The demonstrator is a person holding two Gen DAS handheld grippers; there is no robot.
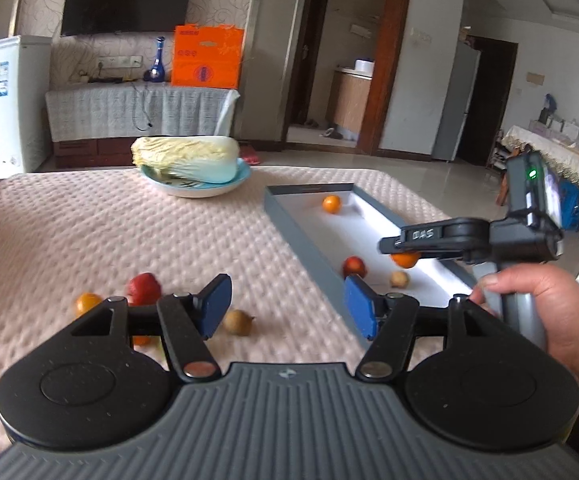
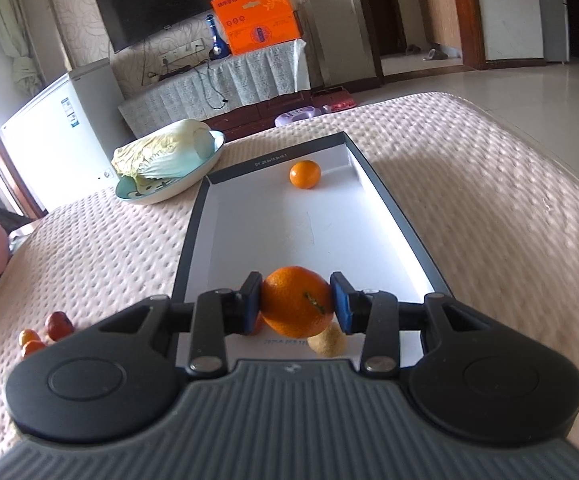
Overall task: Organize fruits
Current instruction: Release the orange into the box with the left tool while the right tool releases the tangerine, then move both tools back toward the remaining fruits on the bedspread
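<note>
Left hand-held gripper (image 1: 287, 310) agape (right (image 2: 296, 304) clamped)

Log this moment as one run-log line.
right gripper: jaws shut on orange, over tray | left gripper: jaws open, empty | in tray: second orange | on table: red fruit

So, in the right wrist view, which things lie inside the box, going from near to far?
Small brown fruit → orange held by the right gripper above the box floor → far orange near the back wall.
</note>
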